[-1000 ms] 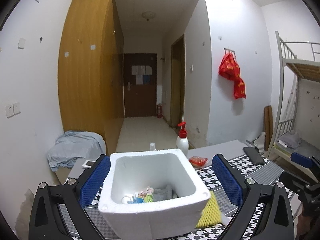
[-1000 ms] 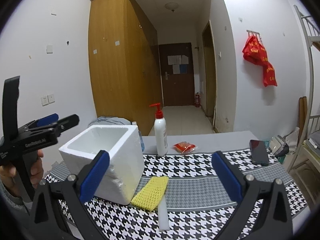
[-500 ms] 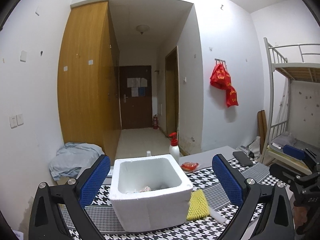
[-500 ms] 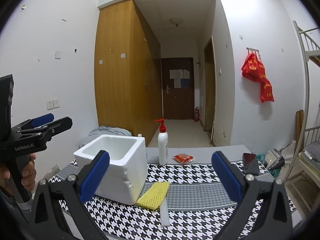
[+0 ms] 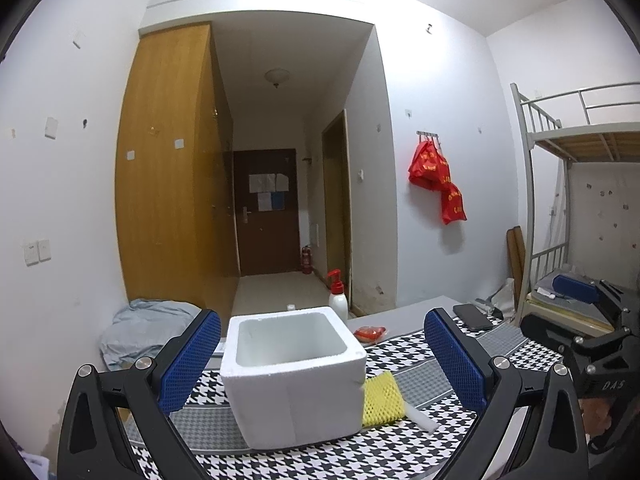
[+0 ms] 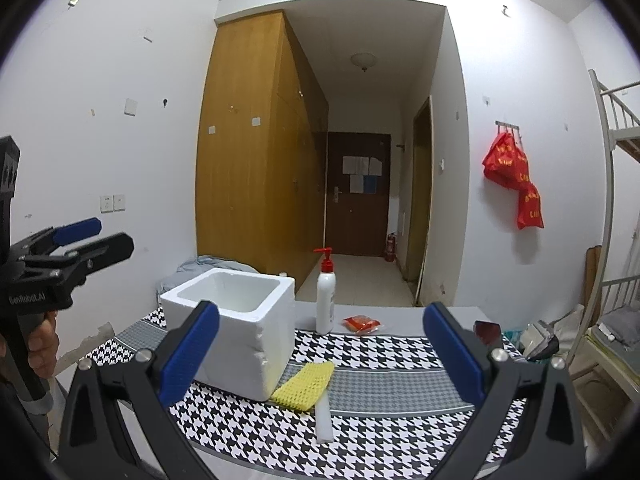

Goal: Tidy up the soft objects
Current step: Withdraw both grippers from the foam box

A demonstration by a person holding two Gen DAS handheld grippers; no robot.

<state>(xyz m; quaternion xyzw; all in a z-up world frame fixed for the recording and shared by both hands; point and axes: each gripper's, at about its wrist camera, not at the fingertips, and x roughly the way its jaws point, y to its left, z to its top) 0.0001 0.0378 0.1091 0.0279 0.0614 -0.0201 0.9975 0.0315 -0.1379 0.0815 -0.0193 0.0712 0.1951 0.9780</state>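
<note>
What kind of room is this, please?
Probably a dormitory room: a metal bunk bed stands at the right, a tall wooden wardrobe lines the entry corridor, and a table carries a foam box.

Both grippers drawn back and raised from the foam box [image 5: 296,376], box now smaller in each view, its contents no longer visible over the rim, more houndstooth cloth [image 6: 400,420] exposed
</note>
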